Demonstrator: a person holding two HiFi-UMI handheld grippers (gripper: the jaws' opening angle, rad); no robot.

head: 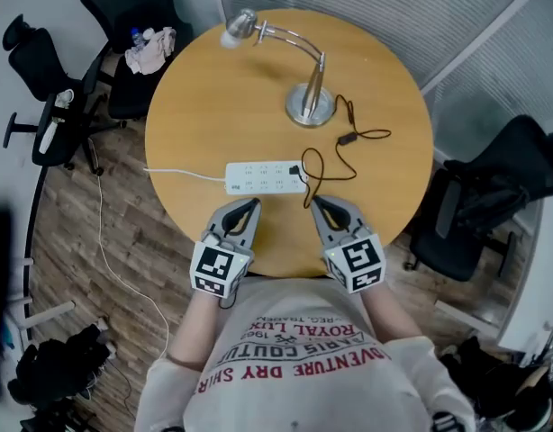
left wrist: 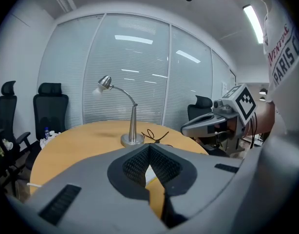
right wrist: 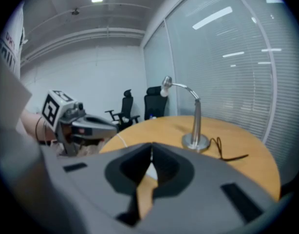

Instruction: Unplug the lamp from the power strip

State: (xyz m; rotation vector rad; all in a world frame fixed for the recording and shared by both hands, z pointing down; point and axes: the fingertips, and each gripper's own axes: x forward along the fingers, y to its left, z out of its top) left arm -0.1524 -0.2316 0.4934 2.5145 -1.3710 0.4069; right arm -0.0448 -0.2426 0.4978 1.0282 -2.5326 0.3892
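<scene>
both hand-held grippers sit side by side at the near edge of the round wooden surface (head: 204, 106), a little apart from each other. the left hand-held gripper (head: 250, 203) has its jaws pressed together with nothing between them. the right hand-held gripper (head: 317, 201) is likewise closed and empty. just beyond their tips the white power strip (head: 258, 177) lies crosswise near the middle of the surface, and its white cable (head: 182, 173) runs off the left edge. the black plug (head: 295, 171) sits in the strip's right end. its black cord (head: 335, 165) loops toward the right edge and back to the silver lamp (head: 310, 104). the lamp stands upright toward the far edge, its head bent to the far left.
</scene>
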